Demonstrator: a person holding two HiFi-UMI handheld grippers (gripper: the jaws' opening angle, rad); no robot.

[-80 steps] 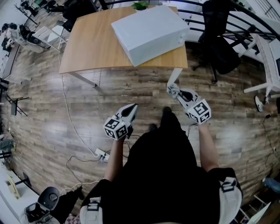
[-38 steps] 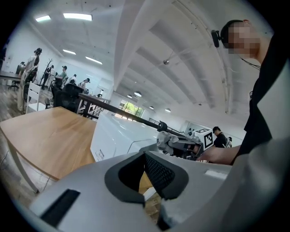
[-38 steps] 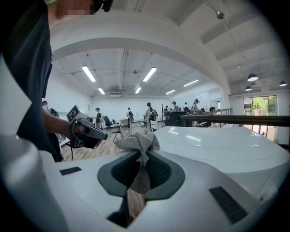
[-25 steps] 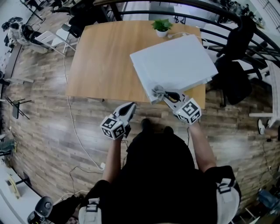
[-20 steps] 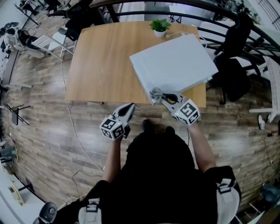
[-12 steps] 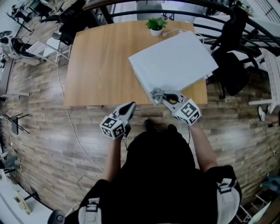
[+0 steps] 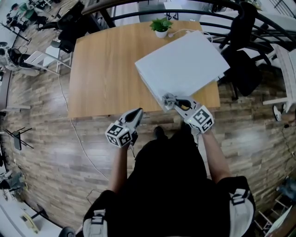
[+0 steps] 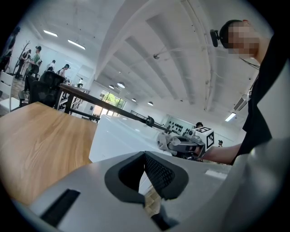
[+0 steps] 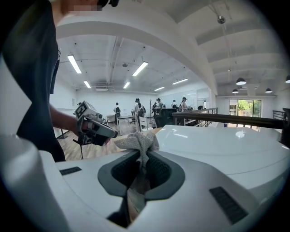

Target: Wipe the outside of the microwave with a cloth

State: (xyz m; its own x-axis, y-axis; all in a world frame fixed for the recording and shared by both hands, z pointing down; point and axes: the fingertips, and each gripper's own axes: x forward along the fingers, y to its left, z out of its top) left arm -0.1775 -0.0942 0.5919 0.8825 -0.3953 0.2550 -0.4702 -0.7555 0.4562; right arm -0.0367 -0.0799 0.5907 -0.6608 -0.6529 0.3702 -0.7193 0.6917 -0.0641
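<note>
Nearest: person in a dark top, both forearms out in front, standing on plank floor [image 7: 51, 148].

Left hand-held gripper [image 7: 137, 112]: jaws pressed together, nothing between them. It hangs over the floor at the near edge of the tabletop [image 7: 101, 65], off to the left of the microwave and apart from it.

Right hand-held gripper [image 7: 172, 99]: jaws clamped on a grey woven cloth [image 9: 138, 141]. The cloth runs down between the pads and bunches in a loose wad above the tips. In the head view the wad sits at the microwave's near corner; actual contact cannot be confirmed.

Microwave [image 7: 180, 62]: white box, set askew on the right half of the wooden tabletop, one corner pointing toward the person. Top surface bare and glossy.

Beyond: small potted plant [image 7: 161, 25] at the far edge of the tabletop, just behind the microwave. Black chair [image 7: 245, 55] to the right, past the tabletop. Dark railing [image 7: 138, 4] curves across the back.
</note>
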